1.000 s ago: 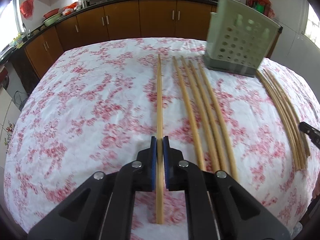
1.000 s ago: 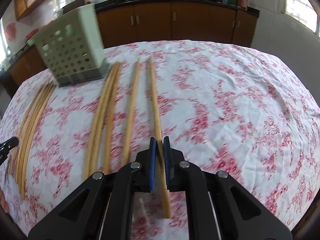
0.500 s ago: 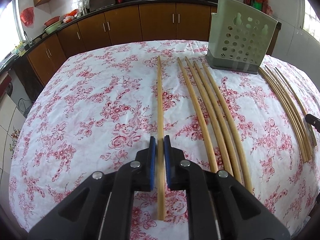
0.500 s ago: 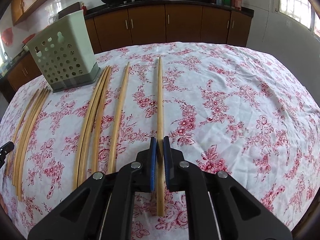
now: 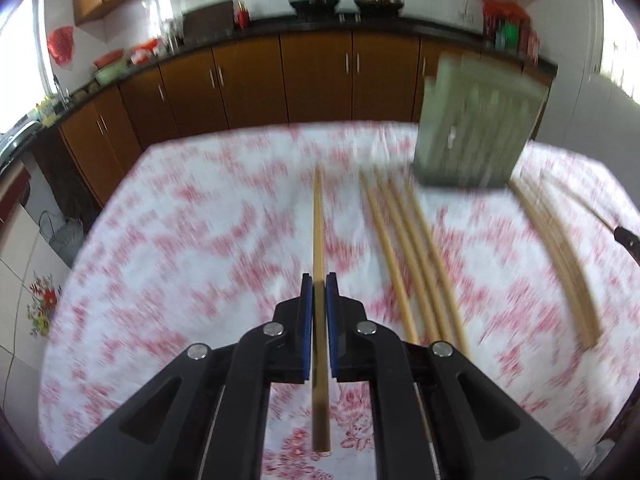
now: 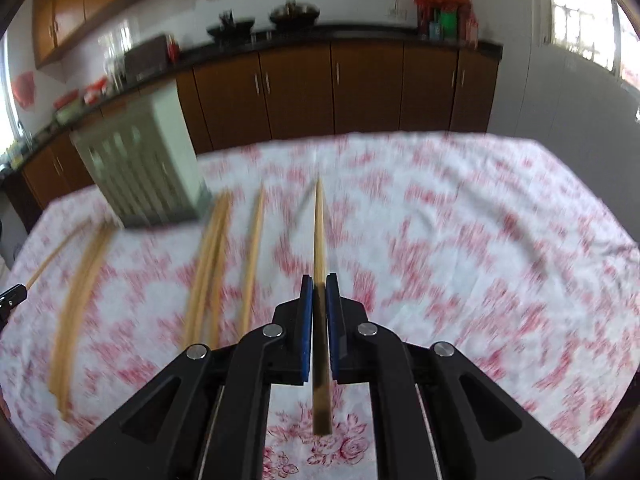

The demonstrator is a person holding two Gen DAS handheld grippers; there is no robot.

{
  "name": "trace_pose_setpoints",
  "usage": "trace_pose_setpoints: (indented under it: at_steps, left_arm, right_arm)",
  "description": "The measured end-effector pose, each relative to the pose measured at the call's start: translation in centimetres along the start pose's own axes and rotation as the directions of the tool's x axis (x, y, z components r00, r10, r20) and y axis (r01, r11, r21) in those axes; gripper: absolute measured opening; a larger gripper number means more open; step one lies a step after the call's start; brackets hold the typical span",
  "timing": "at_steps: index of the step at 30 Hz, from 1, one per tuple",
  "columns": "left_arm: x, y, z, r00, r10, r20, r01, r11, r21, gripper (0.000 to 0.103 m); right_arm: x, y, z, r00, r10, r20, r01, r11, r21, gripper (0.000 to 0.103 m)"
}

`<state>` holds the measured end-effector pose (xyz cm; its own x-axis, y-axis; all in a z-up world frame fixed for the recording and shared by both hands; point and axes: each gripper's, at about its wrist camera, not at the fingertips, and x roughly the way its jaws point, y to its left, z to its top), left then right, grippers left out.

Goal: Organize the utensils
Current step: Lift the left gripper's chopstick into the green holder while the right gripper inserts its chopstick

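the left gripper (image 5: 319,280) points forward and down over the table, its blue pads (image 5: 306,320) clamped tight on a single chopstick (image 5: 318,232). the stick runs straight out between the fingers toward the far edge of the floral tablecloth (image 5: 180,248), with its thick end poking back beneath the black frame. the right gripper (image 6: 319,280) is tilted down in the same way, jaws pinched on another chopstick (image 6: 319,232) that likewise sticks out ahead and behind the pads. both views are smeared with motion blur. in the left view, four loose chopsticks (image 5: 404,248) lie on the cloth just right of the held one, and a further bundle (image 5: 560,256) lies farther right. a pale green perforated holder (image 5: 476,128) stands upright at the far side of the table, between those two groups. brown cabinets (image 5: 280,76) line the wall behind.
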<state>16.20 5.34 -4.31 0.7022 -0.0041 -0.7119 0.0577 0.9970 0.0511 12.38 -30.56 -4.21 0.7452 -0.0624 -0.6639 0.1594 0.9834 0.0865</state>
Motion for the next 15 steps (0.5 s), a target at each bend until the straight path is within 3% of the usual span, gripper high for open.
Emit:
trace_pose_setpoints:
  at_steps: [7,15]
  left_arm:
    - [-4.9,1.3,4.6,0.985,0.001,0.171,0.010,0.998,-0.060,0.008]
    - [-6.5,1.9,7.6,0.973,0.013,0.231,0.007,0.996,-0.084,0.008]
  right_arm:
    - [-4.6,0.5,3.7,0.987,0.038,0.155,-0.038,0.999,-0.005,0.008]
    - [-6.2,1.0,7.1,0.968,0.070,0.239,-0.066,0.997,-0.026,0.008]
